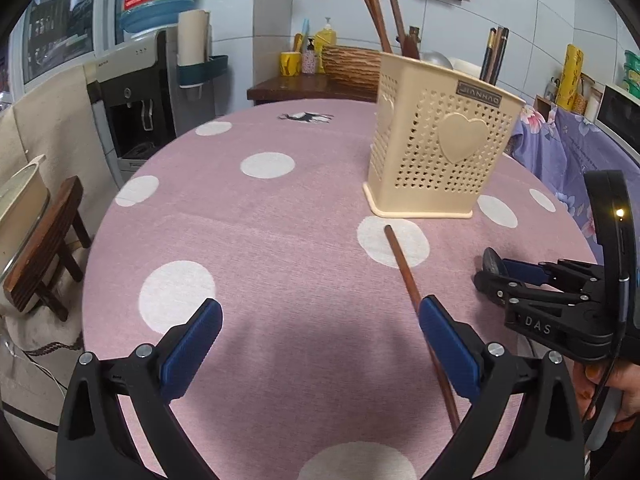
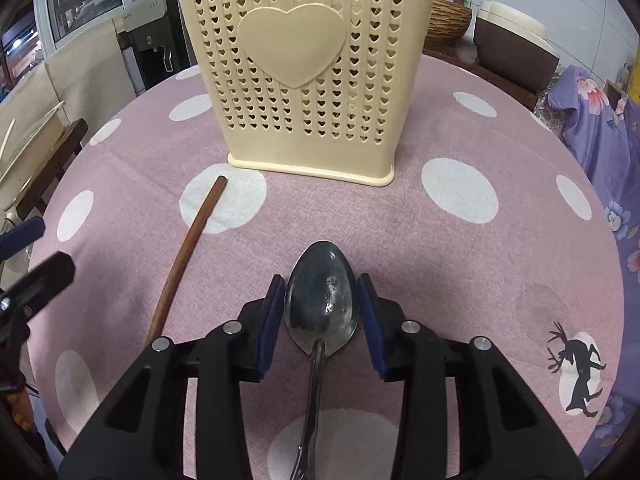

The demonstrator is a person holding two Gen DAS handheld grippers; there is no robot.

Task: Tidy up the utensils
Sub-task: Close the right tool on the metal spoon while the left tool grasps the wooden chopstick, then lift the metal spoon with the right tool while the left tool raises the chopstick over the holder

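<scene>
A cream perforated utensil holder [image 1: 440, 148] with a heart stands upright on the pink polka-dot table; it also shows in the right wrist view [image 2: 308, 76]. A brown chopstick [image 1: 404, 268] lies on the cloth, also in the right wrist view [image 2: 188, 248]. My left gripper [image 1: 320, 320] is open, its right finger beside the chopstick. A metal spoon [image 2: 320, 304] lies bowl-up between the pads of my right gripper [image 2: 322, 292], which closes around the bowl; it also shows in the left wrist view [image 1: 496, 272].
Several chopsticks [image 1: 380, 16] stick up from the holder. A wooden stool [image 1: 44, 248] and water dispenser [image 1: 136, 96] stand left of the table. A purple floral cloth [image 2: 600, 128] lies at right. A side shelf with a wicker basket [image 1: 352, 64] is behind.
</scene>
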